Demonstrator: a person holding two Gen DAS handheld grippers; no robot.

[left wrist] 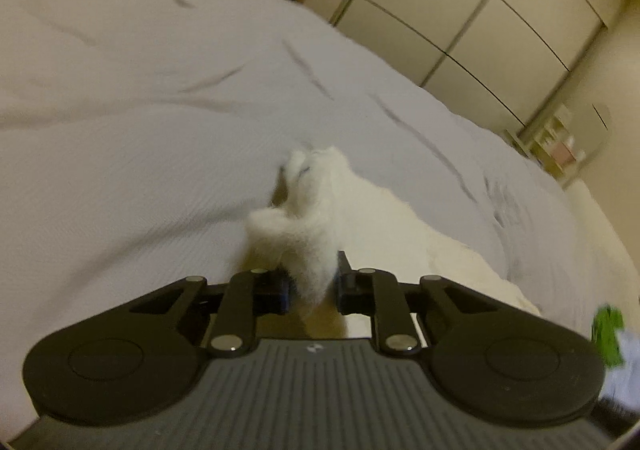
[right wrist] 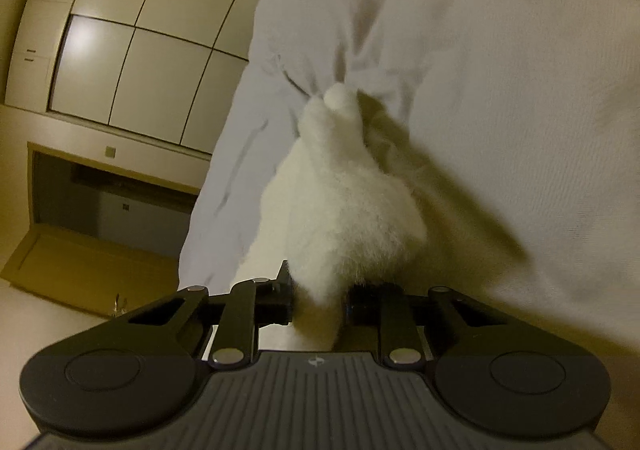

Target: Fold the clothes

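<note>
Over the bed point(left wrist: 140, 110), both my grippers, L point(left wrist: 311, 286) & R point(right wrist: 318, 300), pinch the fluffy white garment point(left wrist: 316, 210), w/ edges held apart for the fold.

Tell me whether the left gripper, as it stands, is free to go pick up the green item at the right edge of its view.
Probably not yet: the left gripper is shut on the fluffy white garment, which it must release first. The green item lies beside it, blurred.
</note>
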